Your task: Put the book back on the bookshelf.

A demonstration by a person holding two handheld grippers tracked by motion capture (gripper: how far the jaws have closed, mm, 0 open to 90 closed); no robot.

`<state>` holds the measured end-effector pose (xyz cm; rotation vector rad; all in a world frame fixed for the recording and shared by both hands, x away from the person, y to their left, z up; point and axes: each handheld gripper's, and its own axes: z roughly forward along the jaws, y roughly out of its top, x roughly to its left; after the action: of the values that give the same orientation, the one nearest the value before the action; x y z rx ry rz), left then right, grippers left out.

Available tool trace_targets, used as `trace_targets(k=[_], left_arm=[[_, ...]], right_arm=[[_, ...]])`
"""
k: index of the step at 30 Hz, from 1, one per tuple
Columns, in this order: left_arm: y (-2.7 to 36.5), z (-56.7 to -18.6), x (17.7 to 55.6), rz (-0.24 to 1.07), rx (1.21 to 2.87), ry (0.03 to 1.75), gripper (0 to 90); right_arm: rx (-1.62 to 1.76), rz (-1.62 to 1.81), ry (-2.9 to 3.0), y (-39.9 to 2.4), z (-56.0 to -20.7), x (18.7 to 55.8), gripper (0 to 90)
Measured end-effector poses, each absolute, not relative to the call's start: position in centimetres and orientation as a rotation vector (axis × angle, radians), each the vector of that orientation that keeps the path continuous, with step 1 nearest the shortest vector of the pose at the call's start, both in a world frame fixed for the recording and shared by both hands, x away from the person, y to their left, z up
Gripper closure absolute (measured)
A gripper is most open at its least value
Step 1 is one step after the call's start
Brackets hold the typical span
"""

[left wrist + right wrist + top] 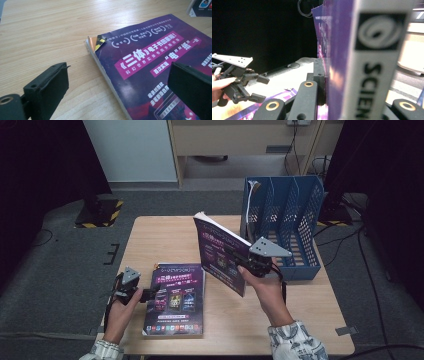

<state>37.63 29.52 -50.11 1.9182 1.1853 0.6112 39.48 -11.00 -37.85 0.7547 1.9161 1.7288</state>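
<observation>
A purple magazine (222,252) stands upright above the table's middle, held by my right gripper (250,262), which is shut on its lower edge. In the right gripper view its white spine (372,62) rises between the jaws, close to the lens. A second purple magazine (175,300) lies flat on the table at the front left. My left gripper (150,293) is open at that magazine's left edge. In the left gripper view one jaw stands over the bare wood and the other over the flat magazine (150,70). The left gripper (259,88) appears open in the right gripper view too.
A blue mesh file rack (285,227) with several slots stands at the table's (160,240) back right, just behind the held magazine. Wooden furniture stands across the grey floor beyond the table. Dark curtains hang at both sides.
</observation>
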Motion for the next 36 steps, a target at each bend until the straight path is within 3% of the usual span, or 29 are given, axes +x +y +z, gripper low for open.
trace_targets(k=[22, 36], left_arm=[[29.9, -50.0, 37.5, 0.624, 1.903, 1.205, 3.9], [29.9, -50.0, 37.4, 0.635, 1.903, 1.202, 4.1]], right_arm=[[0.775, 1.687, 1.927, -12.8, -38.7, 37.8, 82.6], [0.81, 1.651, 1.927, -16.1, -39.4, 35.9, 82.5]])
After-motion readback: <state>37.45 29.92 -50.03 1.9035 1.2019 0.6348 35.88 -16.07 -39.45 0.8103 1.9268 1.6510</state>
